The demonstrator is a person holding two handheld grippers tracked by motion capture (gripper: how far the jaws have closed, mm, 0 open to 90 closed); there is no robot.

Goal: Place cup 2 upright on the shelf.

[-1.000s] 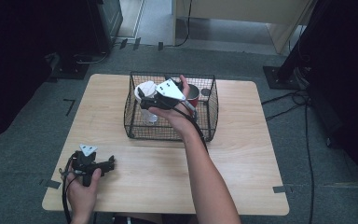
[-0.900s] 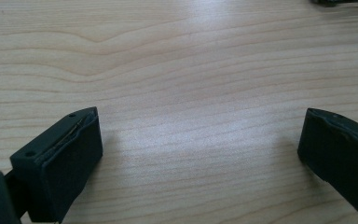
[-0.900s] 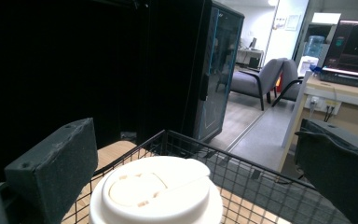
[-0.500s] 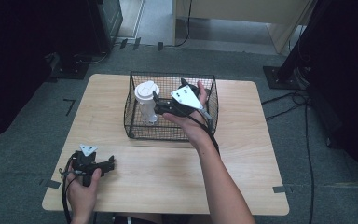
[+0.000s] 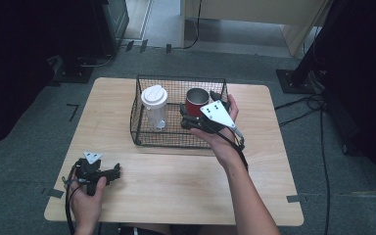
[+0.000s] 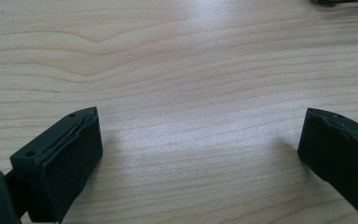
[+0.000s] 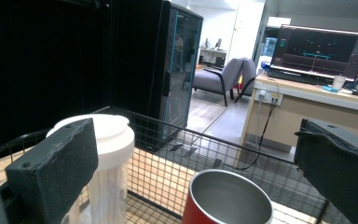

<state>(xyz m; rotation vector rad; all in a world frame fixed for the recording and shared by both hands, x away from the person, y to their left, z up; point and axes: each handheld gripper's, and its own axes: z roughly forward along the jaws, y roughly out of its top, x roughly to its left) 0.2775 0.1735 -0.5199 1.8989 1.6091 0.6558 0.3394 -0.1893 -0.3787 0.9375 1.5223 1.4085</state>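
— Red metal, open at the top: is that the cup the right tongs (image 5: 188,121) hang over?

— Yes. The red cup (image 5: 197,101) stands upright in the wire basket (image 5: 176,139), long axis vertical, mouth pointing straight up. In the right gripper view its steel rim (image 7: 230,198) sits low between the two black jaws, nearer the right one, and neither jaw touches it.

— So those tongs grip nothing?

— Nothing. Their jaws stand wide apart, well wider than the cup's mouth, and they hover above the basket's near right part.

— What sits beside the cup?

— A clear bottle with a white lid (image 5: 154,105), also upright, off to the tongs' left. In the right gripper view its lid (image 7: 107,130) shows just behind the left jaw. Bottle and cup stand near each other but apart.

— And the left tongs (image 5: 115,172)?

— Low over the bare wooden desk (image 5: 176,181), well apart from the basket and the cup, held in the person's left hand (image 5: 85,198). The left gripper view shows their jaws spread wide with only wood grain (image 6: 191,93) between them. The basket lies ahead of them and to their right.
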